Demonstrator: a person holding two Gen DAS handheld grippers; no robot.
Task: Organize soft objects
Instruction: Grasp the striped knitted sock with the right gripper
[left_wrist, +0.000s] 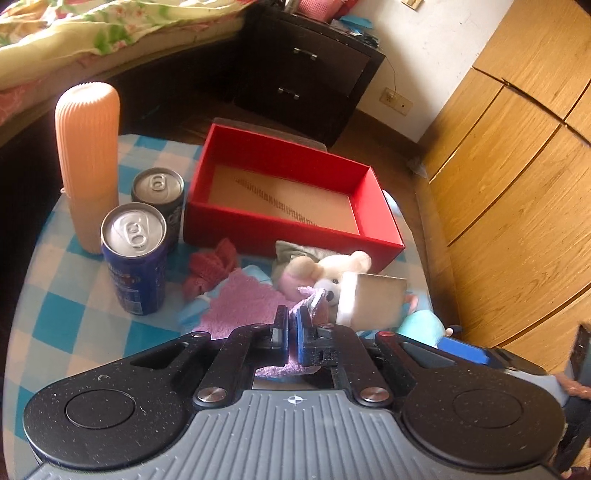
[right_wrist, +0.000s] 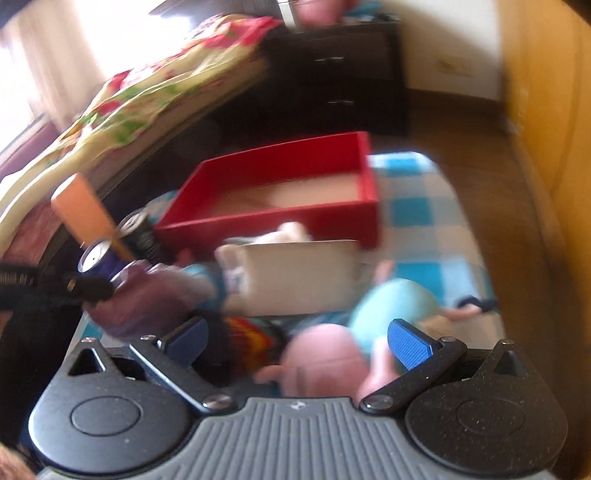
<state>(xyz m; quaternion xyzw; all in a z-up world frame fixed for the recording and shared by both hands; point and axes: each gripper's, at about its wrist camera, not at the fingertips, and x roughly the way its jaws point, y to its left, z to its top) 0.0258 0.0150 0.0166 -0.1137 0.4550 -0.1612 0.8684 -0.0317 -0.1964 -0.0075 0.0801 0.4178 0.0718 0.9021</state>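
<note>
Left gripper tilted downward, jaws closed together on a fold of pink cloth; right gripper tilted downward, jaws spread wide, nothing clamped.

Red box, blue-white checked tablecloth, purple towel

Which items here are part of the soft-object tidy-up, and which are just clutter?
Job:
purple towel, pinched in the left hand-held gripper
red knit cloth
bear plush
teal plush
pink plush
red box

Lying about:
blue can
black can
ribbed peach container
cardboard box
</note>
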